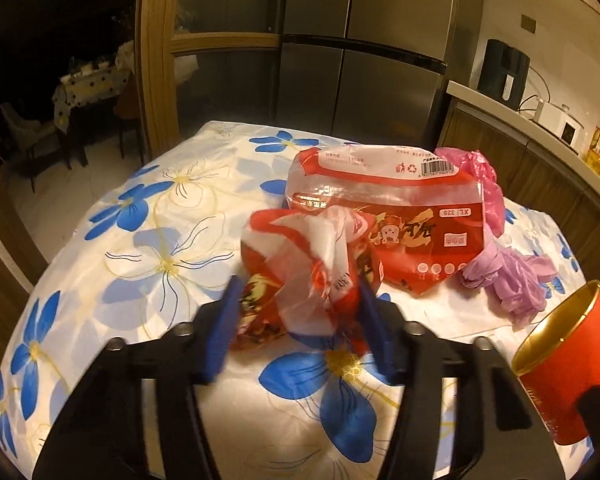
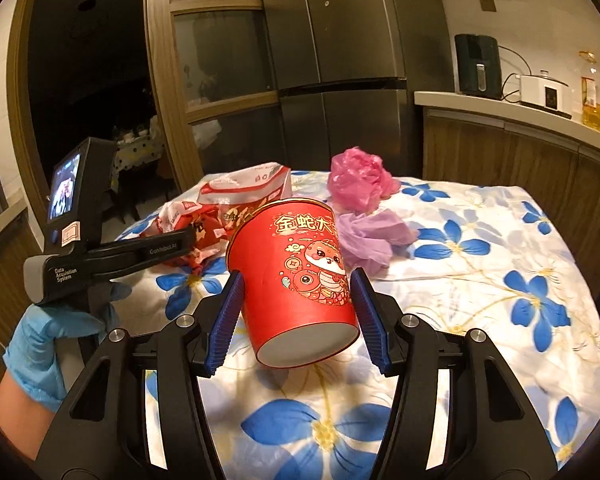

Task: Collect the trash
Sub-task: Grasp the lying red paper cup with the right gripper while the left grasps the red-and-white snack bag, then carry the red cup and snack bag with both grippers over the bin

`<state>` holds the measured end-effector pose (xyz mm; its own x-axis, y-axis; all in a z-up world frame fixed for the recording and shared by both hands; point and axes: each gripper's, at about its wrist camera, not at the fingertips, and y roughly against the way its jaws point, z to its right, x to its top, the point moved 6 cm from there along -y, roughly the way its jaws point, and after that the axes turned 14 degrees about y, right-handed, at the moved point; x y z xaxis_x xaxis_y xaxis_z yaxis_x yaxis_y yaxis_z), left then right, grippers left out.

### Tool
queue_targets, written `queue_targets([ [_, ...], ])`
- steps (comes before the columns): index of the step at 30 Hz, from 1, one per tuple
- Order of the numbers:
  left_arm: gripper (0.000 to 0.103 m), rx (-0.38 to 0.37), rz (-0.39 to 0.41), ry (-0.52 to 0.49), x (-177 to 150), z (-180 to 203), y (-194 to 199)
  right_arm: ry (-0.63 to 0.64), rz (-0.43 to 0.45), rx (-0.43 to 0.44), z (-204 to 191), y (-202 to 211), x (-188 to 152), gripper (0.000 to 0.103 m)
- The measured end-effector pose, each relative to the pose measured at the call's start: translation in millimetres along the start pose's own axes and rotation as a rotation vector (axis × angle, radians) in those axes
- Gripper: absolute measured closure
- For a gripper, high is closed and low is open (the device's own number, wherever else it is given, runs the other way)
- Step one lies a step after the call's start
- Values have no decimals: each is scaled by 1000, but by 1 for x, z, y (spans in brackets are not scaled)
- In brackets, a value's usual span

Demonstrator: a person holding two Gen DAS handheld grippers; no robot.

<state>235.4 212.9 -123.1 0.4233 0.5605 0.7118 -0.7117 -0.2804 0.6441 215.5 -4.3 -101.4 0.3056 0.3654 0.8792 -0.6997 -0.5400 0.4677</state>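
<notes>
Red cup point(image 2: 296, 280) is held off the table by the right gripper point(image 2: 298, 312), w/ a crumpled red wrapper point(image 1: 300, 276) pinched in the left gripper point(image 1: 296, 320). Red package point(image 1: 384, 208), pink bag point(image 2: 360, 180) & purple bag point(image 2: 372, 236) are left on the tablecloth point(image 2: 500, 280); approx. halfway.

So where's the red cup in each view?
Left wrist: red cup at the right edge, tilted, gold rim showing.
Right wrist: red cup at the centre, between the right tool's fingers, off the table.
Shared landmark: purple bag just beyond the cup.
</notes>
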Motion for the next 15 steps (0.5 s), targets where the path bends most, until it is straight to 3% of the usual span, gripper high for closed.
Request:
queue_targets([
  [7, 78, -31, 19, 16, -5, 1, 16, -14, 23, -24, 9, 16, 1, 49],
  [15, 80, -122, 95, -12, -15, 27, 72, -50, 61, -57, 26, 43, 2, 49],
])
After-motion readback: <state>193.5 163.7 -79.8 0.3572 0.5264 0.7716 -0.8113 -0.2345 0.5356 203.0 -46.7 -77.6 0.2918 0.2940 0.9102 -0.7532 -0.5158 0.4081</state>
